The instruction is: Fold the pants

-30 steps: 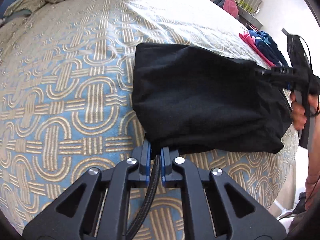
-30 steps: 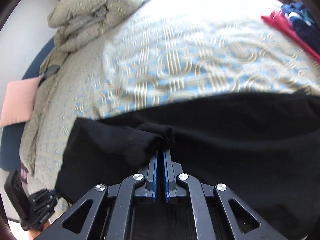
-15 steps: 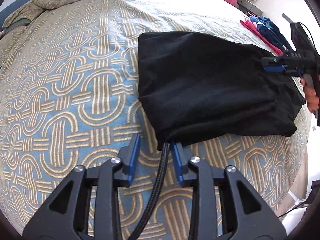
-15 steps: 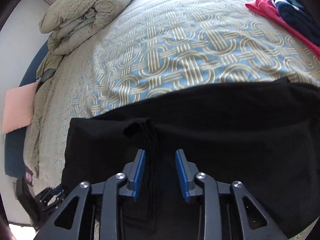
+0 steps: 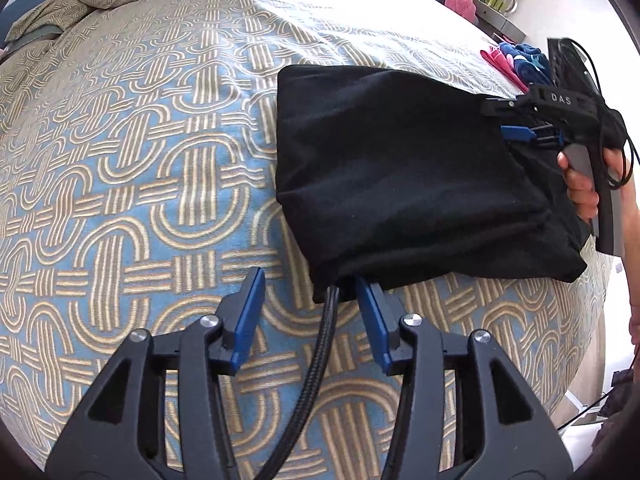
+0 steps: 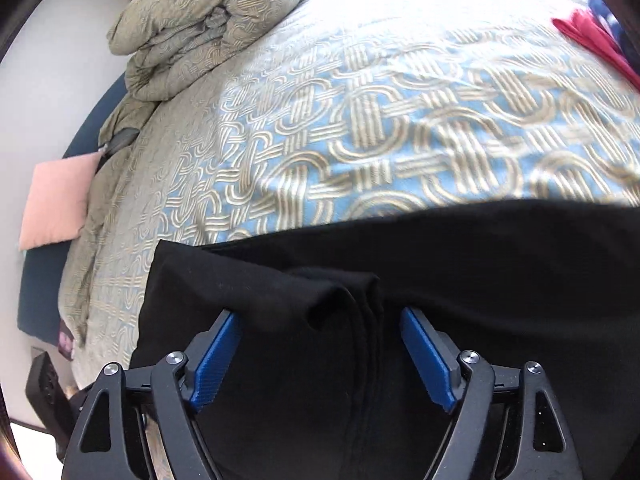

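The black pants (image 5: 404,176) lie folded into a compact block on the bed's patterned bedspread (image 5: 132,168), and your left gripper (image 5: 310,304) sits at their near corner with its fingers opening, a black cord running between them and the right pad just touching the cloth edge. Only your left view shows your right hand (image 5: 582,184) holding the right gripper (image 5: 516,120) over the far side of the block. Only your right view shows that gripper's (image 6: 320,334) blue fingers (image 6: 426,356) spreading wide, a loose ridge of fabric between them untouched, plus the rolled duvet (image 6: 200,28) and pink pillow (image 6: 56,200).
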Available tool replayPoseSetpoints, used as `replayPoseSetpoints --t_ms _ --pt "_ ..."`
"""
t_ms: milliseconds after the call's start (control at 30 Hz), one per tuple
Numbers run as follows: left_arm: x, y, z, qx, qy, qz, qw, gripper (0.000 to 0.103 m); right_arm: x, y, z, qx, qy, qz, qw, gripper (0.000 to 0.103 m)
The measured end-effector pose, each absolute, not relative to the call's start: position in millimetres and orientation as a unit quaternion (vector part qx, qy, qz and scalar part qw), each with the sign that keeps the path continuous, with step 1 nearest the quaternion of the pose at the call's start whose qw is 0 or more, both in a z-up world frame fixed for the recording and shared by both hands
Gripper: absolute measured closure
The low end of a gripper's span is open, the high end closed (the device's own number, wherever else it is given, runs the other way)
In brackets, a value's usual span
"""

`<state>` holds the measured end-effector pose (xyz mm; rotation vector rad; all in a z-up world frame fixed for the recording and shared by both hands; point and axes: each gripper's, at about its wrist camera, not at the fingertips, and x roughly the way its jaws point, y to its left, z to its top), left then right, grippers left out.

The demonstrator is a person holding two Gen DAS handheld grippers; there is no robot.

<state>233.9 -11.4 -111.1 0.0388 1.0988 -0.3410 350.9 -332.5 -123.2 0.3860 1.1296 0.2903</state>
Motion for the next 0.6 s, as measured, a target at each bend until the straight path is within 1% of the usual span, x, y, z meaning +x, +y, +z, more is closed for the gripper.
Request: replayPoseSetpoints --t_ms 33,67,100,133,200,433,467,500,567,600 --pt "234.7 -10.4 -111.4 0.014 0.521 -0.162 0.838 0.054 353.9 -327.4 -121.8 0.174 0.535 0.141 0.814 0.023" --pt "235.6 -9.5 -111.8 0.011 0.522 -0.160 0.838 0.054 355.6 -323.0 -119.9 0.174 0.538 0.150 0.811 0.048" --pt "235.9 -9.1 -111.8 0.009 0.522 -0.158 0.838 0.054 356.4 -320.3 -118.0 0.174 0.543 0.149 0.808 0.086" --pt "236.4 -8.5 -111.6 0.005 0.522 -0.158 0.838 0.054 357.1 -320.2 -116.9 0.188 0.549 0.150 0.800 0.089" --pt "237.3 -7.5 -111.1 0.002 0.522 -0.156 0.839 0.054 353.2 -322.5 -110.0 0.220 0.537 0.163 0.798 0.091" --pt "232.1 -7.8 -109.3 0.008 0.522 -0.166 0.836 0.054 343.0 -327.5 -67.0 0.227 0.504 0.146 0.820 0.091" --pt "230.5 -7.7 -108.3 0.009 0.521 -0.168 0.837 0.052 342.2 -329.6 -62.7 0.228 0.502 0.140 0.822 0.092" --pt "229.5 -8.0 -107.4 0.009 0.520 -0.171 0.837 0.046 342.0 -332.9 -58.8 0.230 0.501 0.134 0.824 0.092" --pt "227.2 -10.7 -105.8 0.010 0.515 -0.175 0.839 0.041 344.1 -342.0 -54.8 0.232 0.502 0.122 0.824 0.092" --pt "226.2 -12.3 -105.1 0.010 0.514 -0.180 0.839 0.041 345.3 -348.3 -55.0 0.237 0.503 0.115 0.823 0.092"
